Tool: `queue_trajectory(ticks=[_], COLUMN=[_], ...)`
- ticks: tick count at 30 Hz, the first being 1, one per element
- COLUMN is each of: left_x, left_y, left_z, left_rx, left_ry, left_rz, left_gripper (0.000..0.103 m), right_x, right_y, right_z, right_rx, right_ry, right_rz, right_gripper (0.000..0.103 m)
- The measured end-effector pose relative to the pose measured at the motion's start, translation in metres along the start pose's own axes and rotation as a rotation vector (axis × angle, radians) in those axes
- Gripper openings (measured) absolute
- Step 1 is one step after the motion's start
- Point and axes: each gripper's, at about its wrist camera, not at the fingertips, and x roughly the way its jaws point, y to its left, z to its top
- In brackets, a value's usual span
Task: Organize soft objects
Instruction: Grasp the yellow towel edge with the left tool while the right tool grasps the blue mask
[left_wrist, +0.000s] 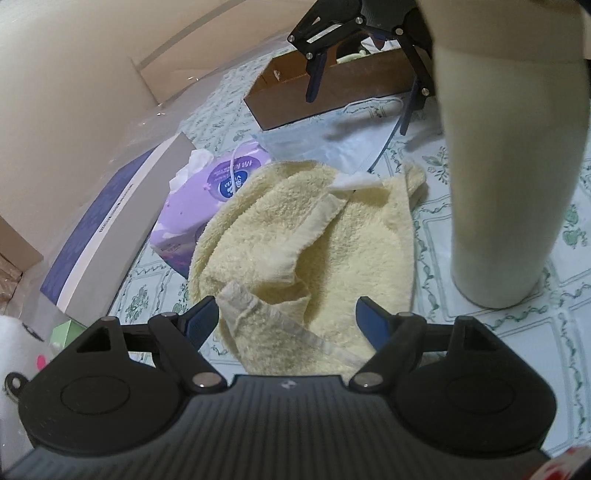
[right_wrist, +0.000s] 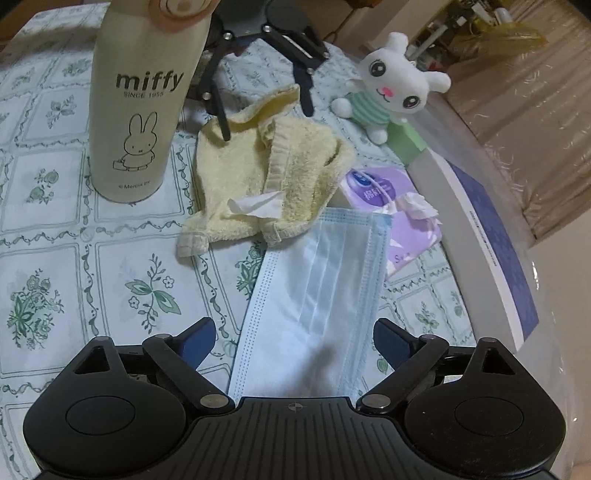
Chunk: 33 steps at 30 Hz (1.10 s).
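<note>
- Step in hand: the approach. The left hand-held gripper (left_wrist: 286, 319) hangs wide open over the near edge of the yellow towel (left_wrist: 314, 251), gripping nothing.
- The right hand-held gripper (right_wrist: 294, 338) is also wide open and empty, with the face mask (right_wrist: 317, 295) lying flat between its fingers.
- The towel lies crumpled on the surface (right_wrist: 74, 258), between the bottle (right_wrist: 142, 110) and the tissue pack (right_wrist: 402, 221) (one edge overlaps it).
- The mask's long axis runs straight away from the right hand-held gripper, toward the towel.
- The next move probably needs a lowering, then a pinch on one edge.

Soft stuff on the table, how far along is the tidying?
Nothing looks put away yet. The yellow towel lies crumpled, the face mask flat beside it, and the plush bunny sits at the table's edge. In hand: nothing; the left gripper is open over the towel, the right gripper open over the mask. All sorting remains.
</note>
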Motion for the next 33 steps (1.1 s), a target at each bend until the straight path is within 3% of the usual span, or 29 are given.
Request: queue_trajectory(ticks=[6,15,18,20,23,28,33], left_x=[0.018,0.033,0.033,0.032,0.031,0.019,-0.006], left_y=[0.007,0.014,0.016,0.019,0.023,0.025,0.031], left_z=[0.006,0.008,0.009,0.009,0.008,0.004,-0.013], left_rx=[-0.002,-0.099,-0.136,-0.158,-0.183,-0.218,-0.297], left_ry=[-0.003,0.019,0.032,0.038,0.062,0.08,0.102], left_rz=[-0.02,-0.077,-0.081,-0.069,-0.04,-0.017,0.041], left_gripper=[0.079,0.078,0.066,0.045,0.033,0.022,0.021], right_x=[0.014,0.032,0.037,0.039,0.041,0.043,0.041], right_y=[-0.005,-0.014,-0.018,-0.02,-0.022,-0.023,-0.024], right_z=[0.002,0.008,0.008,0.009,0.012,0.014,0.015], right_rx=[0.0,0.05,0.083,0.109,0.135,0.174,0.215], right_ry=[0.012,0.038,0.056,0.06,0.068,0.081,0.096], right_rz=[-0.001,-0.003,-0.013,-0.012,-0.018,-0.031,-0.006], right_gripper=[0.092,0.092,0.092,0.092,0.092,0.091,0.069])
